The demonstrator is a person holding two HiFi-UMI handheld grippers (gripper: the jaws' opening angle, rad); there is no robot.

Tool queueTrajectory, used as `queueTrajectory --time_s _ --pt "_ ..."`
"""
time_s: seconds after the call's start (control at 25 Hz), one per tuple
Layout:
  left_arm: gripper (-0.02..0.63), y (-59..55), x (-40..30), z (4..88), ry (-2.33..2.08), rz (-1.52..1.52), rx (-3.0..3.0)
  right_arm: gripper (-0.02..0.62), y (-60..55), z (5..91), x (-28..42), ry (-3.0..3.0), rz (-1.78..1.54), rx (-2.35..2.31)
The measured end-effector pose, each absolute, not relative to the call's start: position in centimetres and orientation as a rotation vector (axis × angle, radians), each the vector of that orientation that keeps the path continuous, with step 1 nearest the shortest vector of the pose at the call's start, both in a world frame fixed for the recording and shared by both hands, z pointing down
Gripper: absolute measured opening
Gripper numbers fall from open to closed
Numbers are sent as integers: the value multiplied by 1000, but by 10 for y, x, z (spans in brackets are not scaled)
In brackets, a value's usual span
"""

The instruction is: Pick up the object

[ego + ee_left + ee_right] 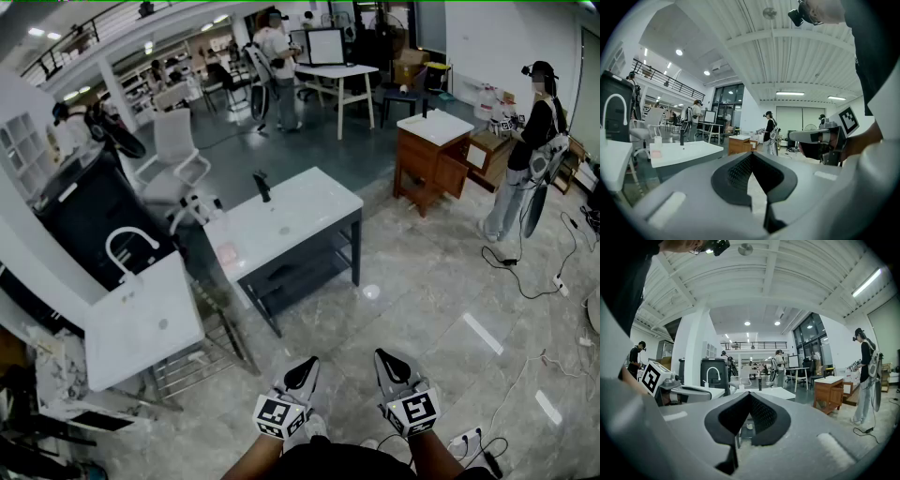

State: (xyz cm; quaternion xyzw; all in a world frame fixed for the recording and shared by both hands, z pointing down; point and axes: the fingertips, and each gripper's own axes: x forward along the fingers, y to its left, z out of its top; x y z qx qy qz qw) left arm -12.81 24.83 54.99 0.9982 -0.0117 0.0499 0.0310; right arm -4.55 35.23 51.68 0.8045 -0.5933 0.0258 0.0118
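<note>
1. While the person stands back from the furniture, the left gripper (305, 372) and right gripper (387, 364) sit at the bottom of the head view. Each has its jaws pressed together on nothing, and both point roughly level over the floor (422, 291).
2. The task names no particular object, and nothing lies within reach. I cannot tell for sure which thing is meant.
3. The likeliest candidates are on the white tabletop (309, 211) ahead, well apart from both grippers. One is a small pink item (228, 251) near the tabletop's left corner. The other is a clear cup (657, 139) just behind it, seen in the left gripper view. A black faucet (262, 186) stands further back on the same tabletop and looks fixed, so it is not a pick.
4. Handling, pink item: it looks flat, small and light. Soap, sponge or card is too small to tell. It is probably best pinched across its narrow sides with the jaws kept low to the tabletop, and it could slide if nudged first.
5. Handling, cup: it is likely light, thin-walled and smooth. Take it around the wall at mid-height with a gentle squeeze, since it may tip or slip.
6. Next need, as a judgement: walk closer and spread one gripper's jaws before reaching.
</note>
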Motion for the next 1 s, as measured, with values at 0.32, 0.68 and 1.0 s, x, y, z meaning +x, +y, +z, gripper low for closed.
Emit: queueTrajectory --time_s 0.32,0.68,1.0 --pt "20 247 -134 556 -40 186 3062 2 350 527 -47 -1852 174 2527" --pt "20 224 -135 553 -132 158 3076 3 339 522 -40 -1854 181 2623" --pt "20 171 -138 543 -228 144 3090 3 302 514 -36 -1820 137 2629"
